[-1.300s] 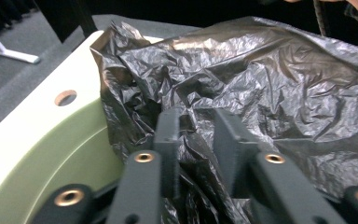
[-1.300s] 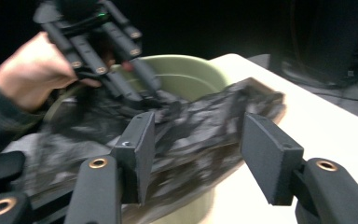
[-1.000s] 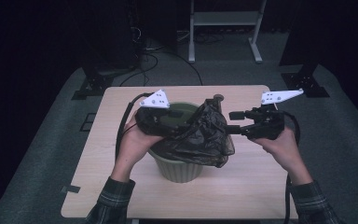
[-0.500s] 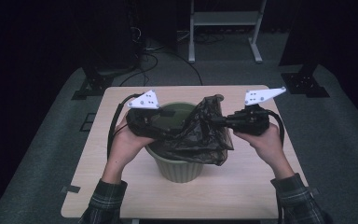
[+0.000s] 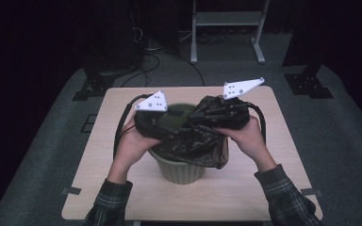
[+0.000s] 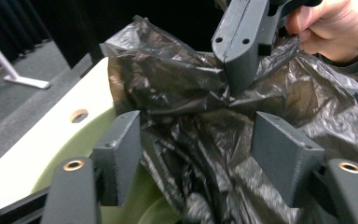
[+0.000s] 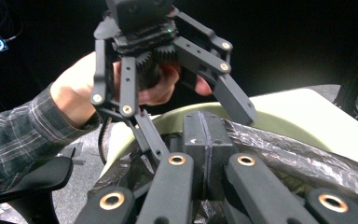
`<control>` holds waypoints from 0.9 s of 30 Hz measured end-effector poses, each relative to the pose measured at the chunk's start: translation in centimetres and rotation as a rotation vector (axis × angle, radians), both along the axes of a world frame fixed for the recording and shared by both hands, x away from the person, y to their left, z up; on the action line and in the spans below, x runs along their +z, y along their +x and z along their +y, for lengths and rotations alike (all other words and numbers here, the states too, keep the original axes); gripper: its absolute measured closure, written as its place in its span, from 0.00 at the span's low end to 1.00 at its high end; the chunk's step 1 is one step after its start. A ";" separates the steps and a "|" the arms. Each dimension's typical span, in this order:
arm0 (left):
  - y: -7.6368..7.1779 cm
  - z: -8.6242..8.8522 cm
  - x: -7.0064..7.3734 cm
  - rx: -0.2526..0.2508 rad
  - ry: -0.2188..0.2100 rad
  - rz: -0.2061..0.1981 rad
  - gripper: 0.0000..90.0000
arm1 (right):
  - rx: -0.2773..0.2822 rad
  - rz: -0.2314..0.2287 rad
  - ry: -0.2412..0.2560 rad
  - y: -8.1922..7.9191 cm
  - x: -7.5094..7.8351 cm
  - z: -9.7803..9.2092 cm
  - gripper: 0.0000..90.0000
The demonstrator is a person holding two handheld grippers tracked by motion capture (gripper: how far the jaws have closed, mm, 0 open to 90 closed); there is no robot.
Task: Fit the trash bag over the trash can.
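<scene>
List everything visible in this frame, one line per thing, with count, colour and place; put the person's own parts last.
Bag: one, black plastic, draped over the right side of the bin's mouth and hanging down its front.
Bin: one, pale green, round, standing at the middle of the table.
Table: one, light wood top, on grey carpet.
Stand: one, white metal frame, on the floor beyond the table.
Cables: several, black, on the floor behind the table's left side.
Left tool: one, black, jaws open around bag folds over the bin.
Right tool: one, black, jaws shut on the bag.
Hands: two, each holding a tool; plaid sleeves.
</scene>
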State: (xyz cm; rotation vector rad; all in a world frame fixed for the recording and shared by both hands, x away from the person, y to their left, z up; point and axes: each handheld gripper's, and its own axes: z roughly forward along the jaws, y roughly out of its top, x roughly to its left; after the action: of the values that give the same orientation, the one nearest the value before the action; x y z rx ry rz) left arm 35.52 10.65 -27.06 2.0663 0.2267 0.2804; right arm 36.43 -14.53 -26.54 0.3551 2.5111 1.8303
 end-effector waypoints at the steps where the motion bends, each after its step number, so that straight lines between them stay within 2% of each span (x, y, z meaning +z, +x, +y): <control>1: 0.1 -0.3 0.0 -0.010 -0.003 -0.001 0.39 | 0.002 -0.003 0.002 -0.1 0.0 -0.1 1.00; 3: 0.2 -0.8 0.0 -0.023 -0.008 -0.002 0.42 | 0.004 -0.005 0.006 -0.1 0.1 -0.2 1.00; 5: 0.2 -1.3 0.0 -0.048 -0.010 -0.002 0.52 | 0.009 -0.004 0.012 -0.1 0.2 -0.4 1.00; 7: 0.3 -1.8 0.0 -0.069 0.002 0.003 0.67 | 0.015 0.000 0.023 -0.2 0.2 -0.6 1.00; 8: 0.3 -2.0 0.0 -0.076 0.012 -0.001 0.76 | 0.016 0.002 0.027 -0.3 0.3 -0.7 1.00; 10: 0.3 -2.5 0.0 -0.083 0.037 0.015 0.96 | 0.020 0.004 0.037 -0.3 0.3 -0.9 0.96; 11: 0.4 -2.6 -0.1 -0.079 0.037 0.016 1.00 | 0.017 0.005 0.039 -0.4 0.4 -1.1 0.93; 13: 0.5 -2.6 -0.2 -0.069 0.053 0.029 1.00 | 0.006 0.006 0.051 -0.4 0.3 -1.4 0.84; 14: 0.6 -2.5 -0.3 -0.065 0.060 0.030 1.00 | 0.006 0.009 0.055 -0.4 0.3 -1.6 0.84; 15: 0.6 -2.4 -0.3 -0.059 0.061 0.029 1.00 | 0.000 0.006 0.056 -0.4 0.3 -1.8 0.84; 19: 0.7 -1.3 -0.4 -0.028 0.048 0.037 1.00 | -0.025 0.011 0.082 -0.3 0.3 -2.8 0.73; 24: 0.8 0.9 -0.3 0.011 0.047 0.034 1.00 | -0.064 0.005 0.069 -0.5 0.0 -4.5 0.67; 27: 0.6 2.4 -0.2 0.032 0.037 0.033 1.00 | -0.080 0.017 0.061 -0.5 -0.5 -5.4 0.66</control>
State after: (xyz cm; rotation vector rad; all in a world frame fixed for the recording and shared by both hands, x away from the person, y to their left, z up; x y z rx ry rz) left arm 36.10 13.01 -27.28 2.1067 0.2764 0.2724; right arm 35.96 -19.93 -27.09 0.4674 2.4187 1.8847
